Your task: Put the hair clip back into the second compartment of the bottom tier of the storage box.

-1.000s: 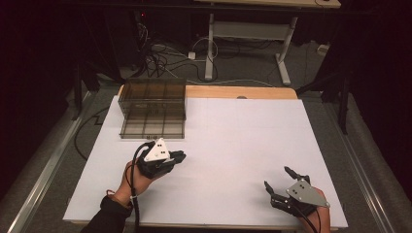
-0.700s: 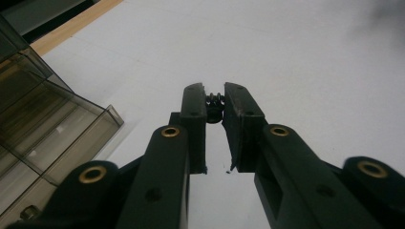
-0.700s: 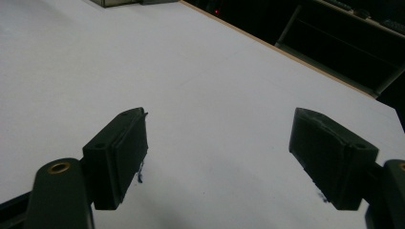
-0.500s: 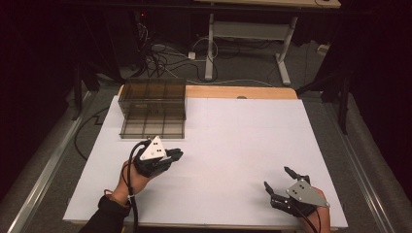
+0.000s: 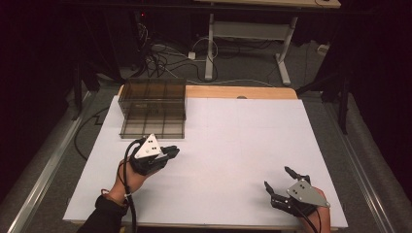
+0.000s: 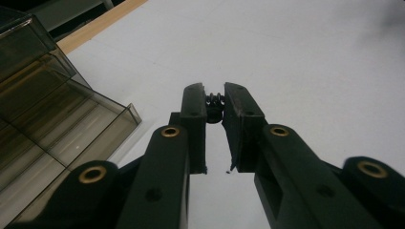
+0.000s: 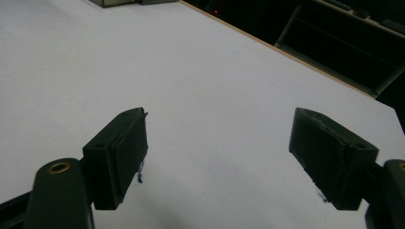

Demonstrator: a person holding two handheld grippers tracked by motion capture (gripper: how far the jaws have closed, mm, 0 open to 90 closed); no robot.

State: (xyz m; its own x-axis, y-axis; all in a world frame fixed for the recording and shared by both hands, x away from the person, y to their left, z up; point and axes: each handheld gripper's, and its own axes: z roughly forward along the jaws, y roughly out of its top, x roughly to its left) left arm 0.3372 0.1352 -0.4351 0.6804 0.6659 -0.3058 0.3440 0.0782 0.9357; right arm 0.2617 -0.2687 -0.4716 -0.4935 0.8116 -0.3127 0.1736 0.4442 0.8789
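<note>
Two grippers sit over the white table [image 5: 233, 141]. The left gripper [image 6: 213, 102] pinches a small black part [image 6: 214, 109] between nearly closed jaws, just beside the smoky box [image 5: 154, 108]. The right gripper [image 7: 217, 157] gapes wide, holding nothing, well apart near the table's front edge.

From my station, the small black part [image 6: 214, 106] pinched between my left gripper [image 6: 214, 98]'s jaw tips is too small and dark to identify; the jaws cover most of it. The smoky plastic organizer [image 6: 52, 114] runs off the left edge of the left gripper view, so I cannot see what its compartments hold. In the high view my right hand [image 5: 318, 218] is cut off by the bottom edge.
</note>
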